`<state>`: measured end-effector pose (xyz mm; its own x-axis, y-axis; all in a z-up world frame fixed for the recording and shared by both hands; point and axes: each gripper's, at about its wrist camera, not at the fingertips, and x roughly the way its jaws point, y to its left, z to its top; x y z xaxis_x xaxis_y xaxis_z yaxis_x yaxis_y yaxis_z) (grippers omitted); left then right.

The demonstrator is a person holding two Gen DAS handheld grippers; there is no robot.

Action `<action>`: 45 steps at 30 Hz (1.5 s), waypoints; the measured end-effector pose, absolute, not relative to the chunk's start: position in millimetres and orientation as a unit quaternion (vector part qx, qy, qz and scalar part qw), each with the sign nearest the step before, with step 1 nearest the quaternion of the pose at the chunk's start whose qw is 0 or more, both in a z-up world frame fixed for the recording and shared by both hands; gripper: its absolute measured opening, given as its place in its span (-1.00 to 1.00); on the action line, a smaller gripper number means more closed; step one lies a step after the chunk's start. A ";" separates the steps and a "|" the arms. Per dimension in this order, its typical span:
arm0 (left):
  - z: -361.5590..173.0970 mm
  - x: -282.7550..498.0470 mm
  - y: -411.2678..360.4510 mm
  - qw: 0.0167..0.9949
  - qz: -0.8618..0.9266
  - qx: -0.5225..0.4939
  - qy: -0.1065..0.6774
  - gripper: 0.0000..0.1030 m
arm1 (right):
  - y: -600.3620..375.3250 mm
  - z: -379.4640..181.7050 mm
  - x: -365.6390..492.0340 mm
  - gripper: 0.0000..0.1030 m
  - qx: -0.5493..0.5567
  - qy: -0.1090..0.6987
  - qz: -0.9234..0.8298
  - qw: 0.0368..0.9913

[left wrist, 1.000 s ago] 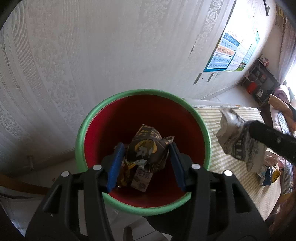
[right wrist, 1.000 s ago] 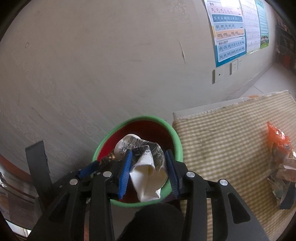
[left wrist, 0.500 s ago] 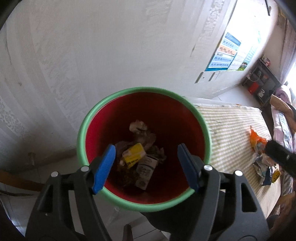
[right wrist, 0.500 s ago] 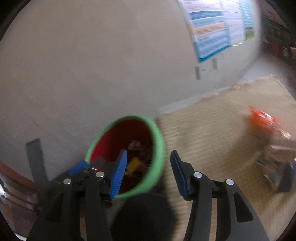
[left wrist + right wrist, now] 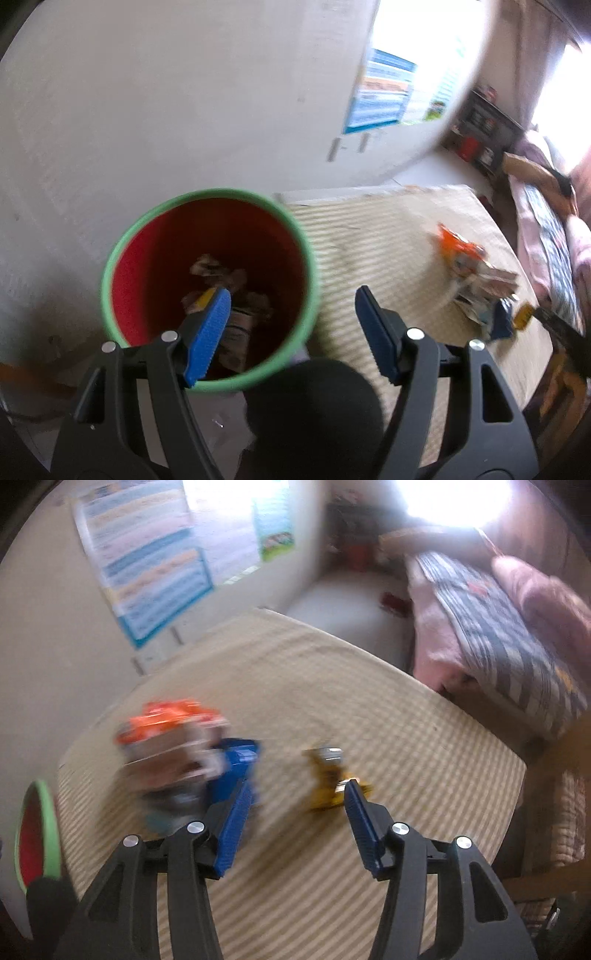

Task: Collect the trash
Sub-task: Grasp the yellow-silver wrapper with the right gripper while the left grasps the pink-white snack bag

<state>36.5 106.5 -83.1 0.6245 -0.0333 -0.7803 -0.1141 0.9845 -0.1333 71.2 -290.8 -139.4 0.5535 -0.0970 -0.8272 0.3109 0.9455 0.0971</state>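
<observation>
Right wrist view is pretty smeared, so take this with salt. The right gripper (image 5: 295, 808) is empty, its fingers about half apart and opening, aimed down at the leftover trash on the checked table (image 5: 406, 738): an orange wrapper (image 5: 166, 716) on a crumpled pile, a blue packet (image 5: 236, 764) touching it, and a yellow wrapper (image 5: 328, 775) a little apart. Risk I see: coming in this fast, one finger lands between the blue and yellow bits and just shoves them. The left gripper (image 5: 291, 328) is wide open, holding nothing, straddling the green rim of the red bin (image 5: 147, 266), which already holds crumpled trash. It could clip that rim and tip it.
</observation>
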 end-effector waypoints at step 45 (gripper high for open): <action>-134.7 118.5 -144.6 0.804 -0.264 0.114 0.520 -0.57 | -310.8 -159.0 14.9 -0.86 0.232 0.470 0.051 0.850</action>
